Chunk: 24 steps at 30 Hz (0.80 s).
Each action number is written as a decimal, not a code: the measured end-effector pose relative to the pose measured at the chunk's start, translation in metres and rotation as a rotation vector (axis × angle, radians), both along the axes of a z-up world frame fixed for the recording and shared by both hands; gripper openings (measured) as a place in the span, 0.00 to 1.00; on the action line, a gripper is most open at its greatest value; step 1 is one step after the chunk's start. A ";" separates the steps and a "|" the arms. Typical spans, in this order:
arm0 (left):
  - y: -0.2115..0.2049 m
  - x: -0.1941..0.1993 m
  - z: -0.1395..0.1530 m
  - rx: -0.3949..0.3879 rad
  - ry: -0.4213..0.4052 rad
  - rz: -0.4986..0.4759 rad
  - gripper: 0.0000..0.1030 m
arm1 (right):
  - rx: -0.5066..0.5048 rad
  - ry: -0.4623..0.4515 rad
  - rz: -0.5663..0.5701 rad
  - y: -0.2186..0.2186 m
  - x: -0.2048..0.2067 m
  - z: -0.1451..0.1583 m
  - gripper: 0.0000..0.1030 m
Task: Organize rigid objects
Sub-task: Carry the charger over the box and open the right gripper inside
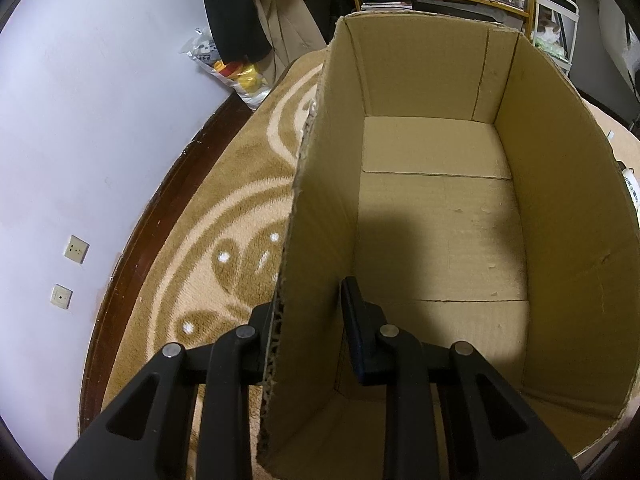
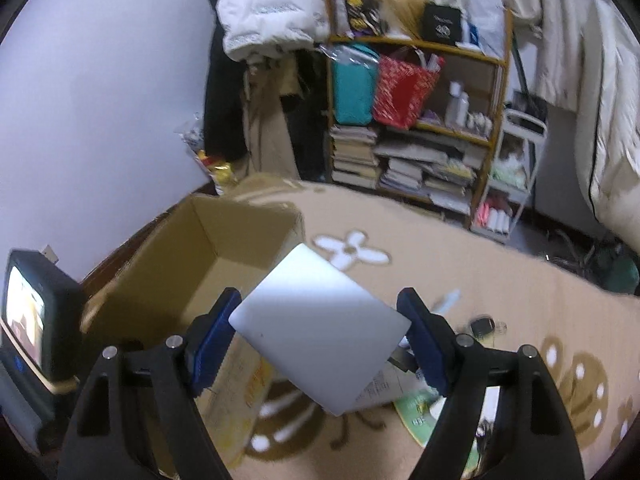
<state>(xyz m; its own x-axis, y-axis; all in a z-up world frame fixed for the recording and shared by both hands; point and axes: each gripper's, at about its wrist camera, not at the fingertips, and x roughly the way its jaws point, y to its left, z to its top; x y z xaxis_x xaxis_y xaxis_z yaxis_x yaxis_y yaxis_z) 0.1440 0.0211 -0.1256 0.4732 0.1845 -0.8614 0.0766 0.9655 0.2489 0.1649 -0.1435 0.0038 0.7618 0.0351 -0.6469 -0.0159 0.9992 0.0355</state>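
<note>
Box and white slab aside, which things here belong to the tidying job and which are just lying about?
Job:
box, left gripper astride its wall
white slab held by right gripper
loose bits on rug

Lying about:
bookshelf
red bag
teal bag
screen
white jacket

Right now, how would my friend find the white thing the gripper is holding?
Find the big open cardboard box on the patterned carpet. Just right of it, the right gripper pinches a flat white board between blue pads. It is plain, blank and tilted like a diamond, unlike the printed things below.
</note>
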 end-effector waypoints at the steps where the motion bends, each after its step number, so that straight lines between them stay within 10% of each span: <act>1: 0.000 0.000 0.000 -0.001 0.001 0.000 0.19 | -0.002 -0.005 0.011 0.005 0.004 0.004 0.81; 24: 0.005 0.003 0.001 -0.041 0.003 0.015 0.18 | 0.140 0.018 0.159 0.041 0.030 -0.009 0.82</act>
